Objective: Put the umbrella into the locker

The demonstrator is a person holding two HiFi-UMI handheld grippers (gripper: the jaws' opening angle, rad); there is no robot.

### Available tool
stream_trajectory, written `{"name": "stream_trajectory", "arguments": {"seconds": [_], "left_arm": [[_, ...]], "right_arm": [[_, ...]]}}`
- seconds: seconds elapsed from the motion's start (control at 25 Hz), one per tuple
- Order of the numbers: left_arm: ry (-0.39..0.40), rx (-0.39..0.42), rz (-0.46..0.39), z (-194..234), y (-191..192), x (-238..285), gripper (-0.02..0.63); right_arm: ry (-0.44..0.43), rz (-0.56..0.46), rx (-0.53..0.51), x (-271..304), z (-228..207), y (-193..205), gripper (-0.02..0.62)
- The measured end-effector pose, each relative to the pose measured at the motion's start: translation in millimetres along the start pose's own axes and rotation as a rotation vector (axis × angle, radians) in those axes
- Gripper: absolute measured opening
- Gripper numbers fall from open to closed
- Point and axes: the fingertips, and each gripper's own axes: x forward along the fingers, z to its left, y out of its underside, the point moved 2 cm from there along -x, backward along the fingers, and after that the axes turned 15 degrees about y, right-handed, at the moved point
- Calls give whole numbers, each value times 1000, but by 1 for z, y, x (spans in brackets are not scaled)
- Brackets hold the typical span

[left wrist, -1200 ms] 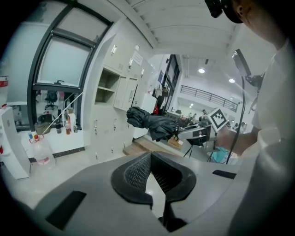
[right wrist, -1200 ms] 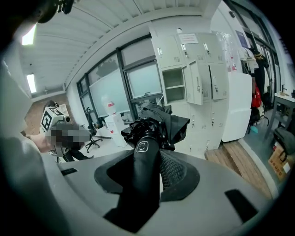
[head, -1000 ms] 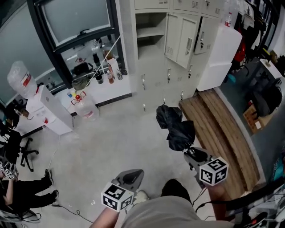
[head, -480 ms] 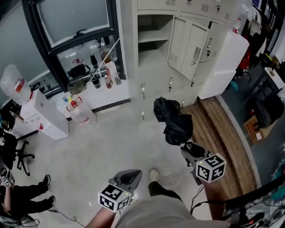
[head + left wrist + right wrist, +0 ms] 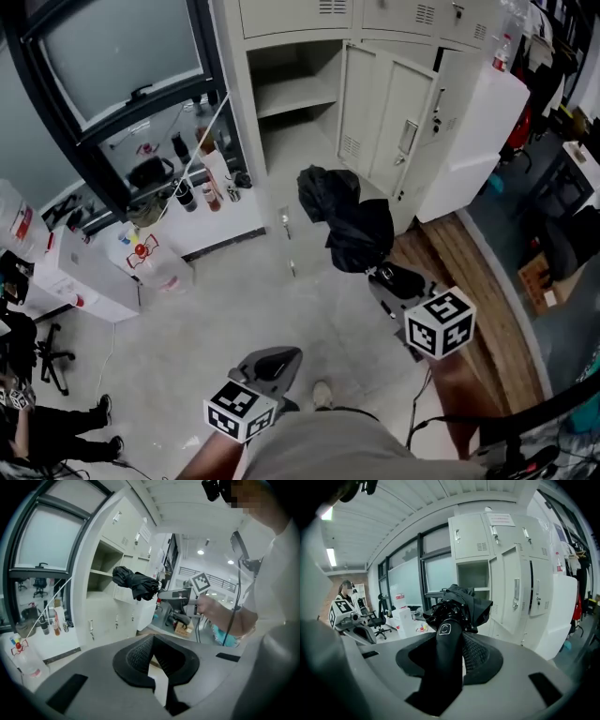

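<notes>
A: Right gripper view, nearest first: right gripper [image 5: 451, 638] is clamping the black handle [image 5: 446, 660] of the umbrella [image 5: 465, 603], jaws spread wide around it. The folded canopy is sticking out ahead, in the air.
B: Left gripper [image 5: 152, 640]?
A: Its jaws are resting together with nothing in them. It's hanging low, close to the body.
B: Target?
A: Locker [image 5: 474, 576] is standing open beyond the canopy, with its door [image 5: 514, 597] swung to the right and a shelf inside.
B: Judgement for the carry: keep the grip firm and the canopy leading. Aim under the shelf, clear of the door edge, and let go only once the umbrella is resting inside.
A: Comparing with the head view a second back: the locker is sitting nearer and larger. The canopy is now overlapping its front rather than the floor by the wooden bench [image 5: 469, 272]. Both grippers have advanced.
</notes>
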Motion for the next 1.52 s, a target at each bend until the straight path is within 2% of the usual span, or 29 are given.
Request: {"name": "stream_trajectory", "arguments": {"seconds": [0.44,0.72,0.96,1.16,1.52], "left_arm": [[84,28,-3,111,-54,27,11],[193,98,40,189,-108,15,11],[244,130,69,249,-130,-2,11],[250,142,64,281,-138,-10,11],[201,117,46,317,-159,-19,11]], "right_arm": [[61,-67,-14,129,-36,-102,155],[129,-88,-22,219,-43,-184,155],[174,-109,-25,293,-47,-231,155],[202,-110,-39,345,-57,-264,155],[197,-85,-43,433,-78,-302,155]]}}
